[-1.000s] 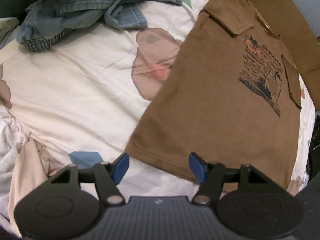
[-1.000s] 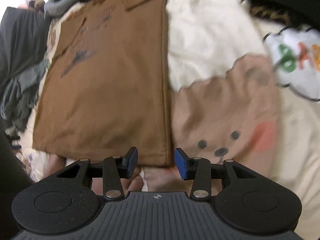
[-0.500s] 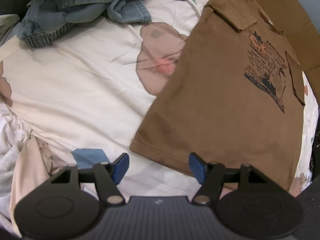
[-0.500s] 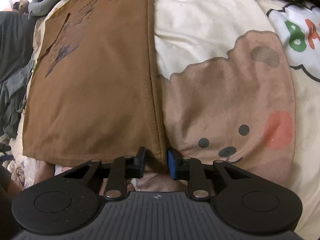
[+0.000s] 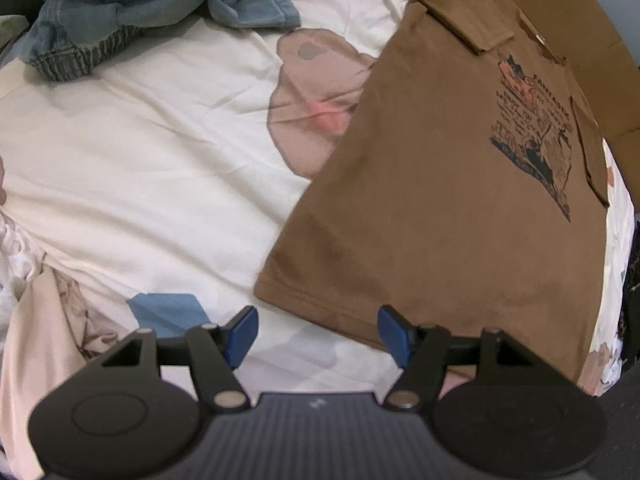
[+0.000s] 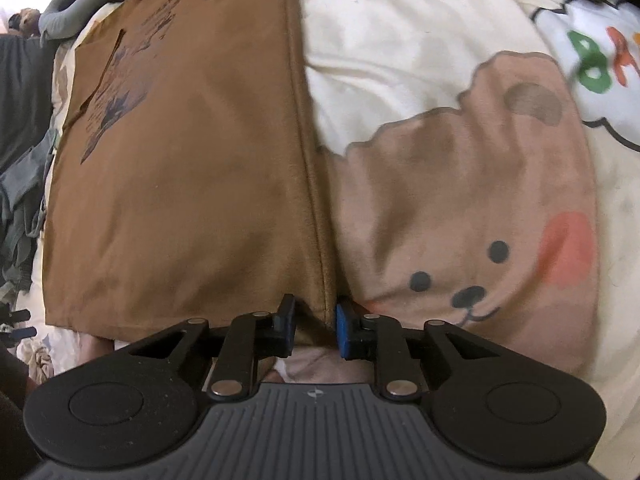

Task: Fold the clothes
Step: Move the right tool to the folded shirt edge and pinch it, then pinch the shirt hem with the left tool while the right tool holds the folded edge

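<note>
Right wrist view: the shirt (image 6: 180, 184) is laid flat on the bedsheet (image 6: 400, 60), long axis running away, its near corner pinched by the right gripper (image 6: 315, 330), jaws just easing. The left gripper (image 5: 316, 332) is held wide open, empty, beside the hem's other corner; jeans (image 5: 132, 12) well clear.

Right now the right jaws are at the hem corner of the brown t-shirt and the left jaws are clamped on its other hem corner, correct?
Not quite. The left wrist view shows the left gripper with its jaws wide apart above the bedsheet, holding nothing. The right gripper is indeed at the hem corner of the brown t-shirt, fabric between its jaws.
</note>
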A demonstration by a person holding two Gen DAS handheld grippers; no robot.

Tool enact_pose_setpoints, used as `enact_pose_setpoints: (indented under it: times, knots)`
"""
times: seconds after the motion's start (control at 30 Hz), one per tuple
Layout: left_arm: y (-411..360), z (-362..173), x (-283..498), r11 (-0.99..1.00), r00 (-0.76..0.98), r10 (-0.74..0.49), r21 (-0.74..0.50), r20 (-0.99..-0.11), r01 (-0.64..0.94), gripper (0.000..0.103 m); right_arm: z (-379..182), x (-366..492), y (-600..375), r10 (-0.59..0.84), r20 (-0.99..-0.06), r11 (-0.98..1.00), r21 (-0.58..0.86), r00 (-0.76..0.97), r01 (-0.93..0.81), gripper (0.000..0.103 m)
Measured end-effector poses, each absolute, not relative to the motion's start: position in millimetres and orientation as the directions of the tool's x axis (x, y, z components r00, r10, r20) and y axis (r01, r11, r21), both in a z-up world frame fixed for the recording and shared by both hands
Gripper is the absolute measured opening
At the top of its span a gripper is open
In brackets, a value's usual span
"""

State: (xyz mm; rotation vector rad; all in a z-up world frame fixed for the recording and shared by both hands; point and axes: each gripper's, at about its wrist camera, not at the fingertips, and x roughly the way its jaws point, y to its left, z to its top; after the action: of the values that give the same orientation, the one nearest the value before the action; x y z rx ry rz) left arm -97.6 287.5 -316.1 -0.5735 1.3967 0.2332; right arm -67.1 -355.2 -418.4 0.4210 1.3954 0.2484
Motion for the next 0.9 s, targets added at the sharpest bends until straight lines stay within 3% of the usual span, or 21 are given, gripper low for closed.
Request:
enact_pose_setpoints:
  times: [0.03,0.07,0.1,0.47,0.9]
  knots:
    - [289.6,-317.2,-98.3,0.841,0.181,-0.176,-0.244,-0.968,-0.483,0.069,-418.4,-66.5,-354.2,0.409,-0.898,0.903,0.424,0.161,0.072,0.017]
    - [291.9,-318.6,-98.9,0.839,0.184,-0.178,-0.247,-0.967,-0.485,0.069,-418.3,-66.2,-353.7,0.41,-0.899,0.903,0.424,0.155,0.069,0.006]
    - [293.6,-319.9,-99.4,0.837,0.187,-0.181,-0.251,-0.965,-0.486,0.069,-417.7,-66.4,-354.5,0.413,-0.898,0.902,0.427,0.151,0.068,0.003]
    - [305.4,-328.2,-100.8,0.865,0.211,-0.189,-0.264,-0.959,-0.427,0.068,-400.8,-68.9,-364.5,0.403,-0.9,0.906,0.419,0.168,0.067,0.003]
    - [324.0,-345.1,-96.5,0.89,0.258,-0.146,-0.241,-0.955,-0.387,0.05,-406.7,-62.9,-363.5,0.4,-0.905,0.902,0.417,0.147,0.115,0.003]
